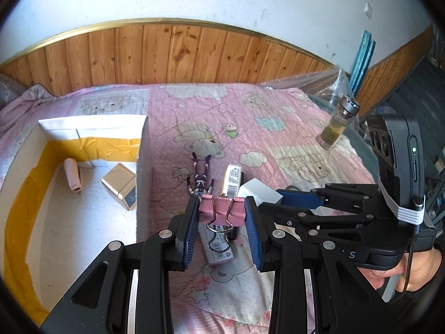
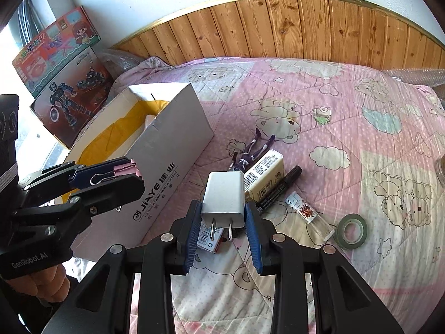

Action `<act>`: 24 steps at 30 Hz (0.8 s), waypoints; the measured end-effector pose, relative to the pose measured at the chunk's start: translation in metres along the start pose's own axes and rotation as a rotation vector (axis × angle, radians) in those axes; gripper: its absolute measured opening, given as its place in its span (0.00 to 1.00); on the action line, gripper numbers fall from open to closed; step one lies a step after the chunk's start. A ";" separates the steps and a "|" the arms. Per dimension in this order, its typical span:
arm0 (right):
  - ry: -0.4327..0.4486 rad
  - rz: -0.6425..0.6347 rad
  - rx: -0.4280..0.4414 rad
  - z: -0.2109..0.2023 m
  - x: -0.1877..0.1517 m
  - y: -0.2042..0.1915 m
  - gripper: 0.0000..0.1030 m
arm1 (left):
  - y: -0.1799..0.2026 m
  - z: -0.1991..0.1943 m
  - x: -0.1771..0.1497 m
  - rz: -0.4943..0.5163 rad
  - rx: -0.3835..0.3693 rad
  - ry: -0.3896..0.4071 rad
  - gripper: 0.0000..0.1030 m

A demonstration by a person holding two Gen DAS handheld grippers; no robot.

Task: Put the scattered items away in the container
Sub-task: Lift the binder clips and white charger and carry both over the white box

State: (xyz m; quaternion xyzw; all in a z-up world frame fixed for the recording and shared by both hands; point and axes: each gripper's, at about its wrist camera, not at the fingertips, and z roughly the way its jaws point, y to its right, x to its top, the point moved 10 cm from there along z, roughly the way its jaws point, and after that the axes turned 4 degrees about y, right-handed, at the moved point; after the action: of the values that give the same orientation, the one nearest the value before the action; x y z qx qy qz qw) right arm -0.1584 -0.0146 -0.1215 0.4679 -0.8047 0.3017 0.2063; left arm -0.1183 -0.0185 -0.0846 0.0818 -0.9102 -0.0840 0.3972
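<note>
left gripper: clamped on a pink binder clip, centre of frame
right gripper: gripping a white charger plug, prongs toward camera
cardboard box: open, at left
marker: on the quilt, right of centre

Quilted cotton-look bedspread, matt, printed. Cardboard box beside it, matt white outside, glossy yellow tape lining. Charger smooth white plastic, metal prongs. Binder clip pink painted metal, shiny wire handles. Wall panelling varnished knotty wood.
</note>
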 end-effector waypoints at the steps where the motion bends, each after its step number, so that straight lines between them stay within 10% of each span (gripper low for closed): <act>1: 0.005 -0.003 0.002 -0.001 0.001 -0.002 0.32 | -0.002 -0.002 0.002 -0.003 0.003 0.005 0.32; 24: 0.093 -0.076 0.023 -0.025 0.023 -0.040 0.32 | -0.059 -0.032 0.018 -0.090 0.073 0.055 0.32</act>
State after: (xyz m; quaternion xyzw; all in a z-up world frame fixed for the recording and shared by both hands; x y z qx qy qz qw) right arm -0.1334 -0.0272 -0.0778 0.4859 -0.7724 0.3241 0.2496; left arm -0.1019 -0.0823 -0.0631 0.1395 -0.8969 -0.0663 0.4145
